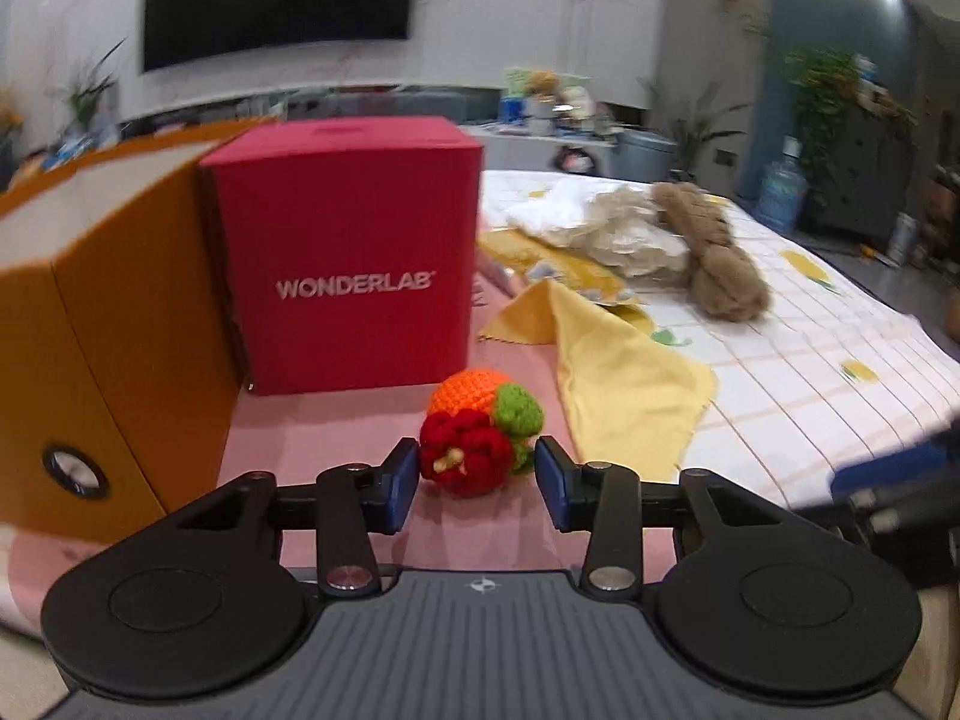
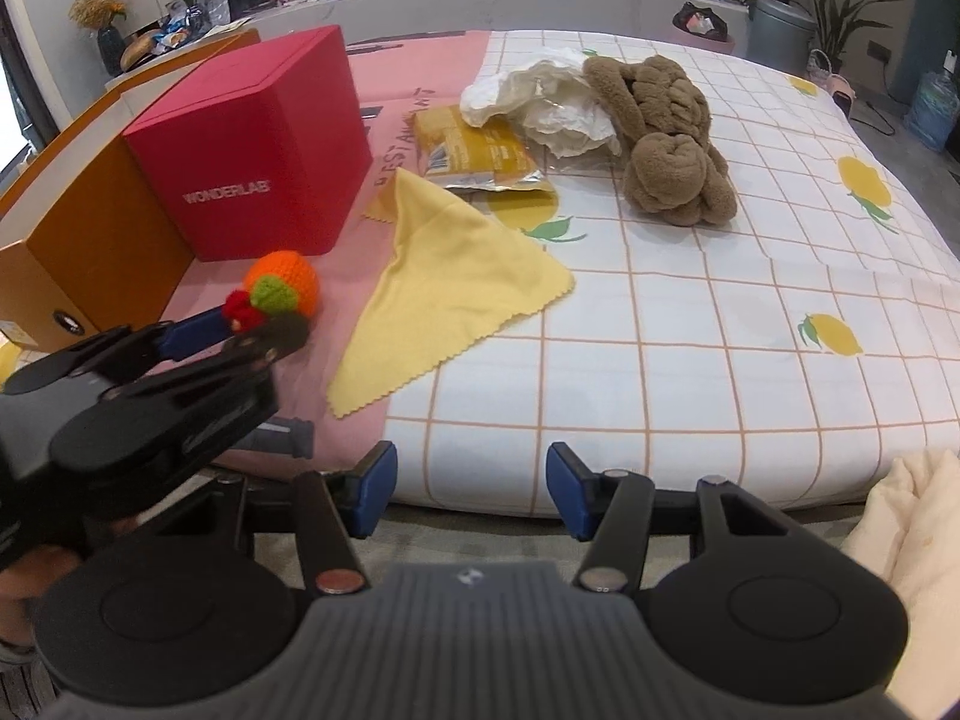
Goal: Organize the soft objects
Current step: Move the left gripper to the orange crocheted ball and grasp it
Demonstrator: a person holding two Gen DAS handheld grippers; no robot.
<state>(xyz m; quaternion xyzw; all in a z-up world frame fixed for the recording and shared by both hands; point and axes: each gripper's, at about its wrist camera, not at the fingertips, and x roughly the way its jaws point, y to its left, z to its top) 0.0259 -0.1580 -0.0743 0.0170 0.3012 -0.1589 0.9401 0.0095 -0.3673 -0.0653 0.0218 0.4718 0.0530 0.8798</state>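
A crocheted toy (image 1: 468,396) of orange, red and green yarn lies on the pink sheet in front of the red box. My left gripper (image 1: 477,468) is shut on its red end, a blue pad pressing on each side. The right wrist view shows the same grip from the side, with the left gripper (image 2: 258,324) holding the toy (image 2: 285,282). A yellow cloth (image 2: 456,276) lies spread just right of the toy. Farther back lie a brown plush (image 2: 666,138) and a crumpled white cloth (image 2: 540,96). My right gripper (image 2: 471,480) hovers open over the bed's near edge, with nothing between its fingers.
A red WONDERLAB box (image 1: 348,252) stands behind the toy, with a tall orange box (image 1: 90,300) at its left. A yellow packet (image 2: 474,150) lies by the white cloth. The checked bedsheet (image 2: 720,330) stretches right. A cream fabric (image 2: 912,528) shows at the lower right.
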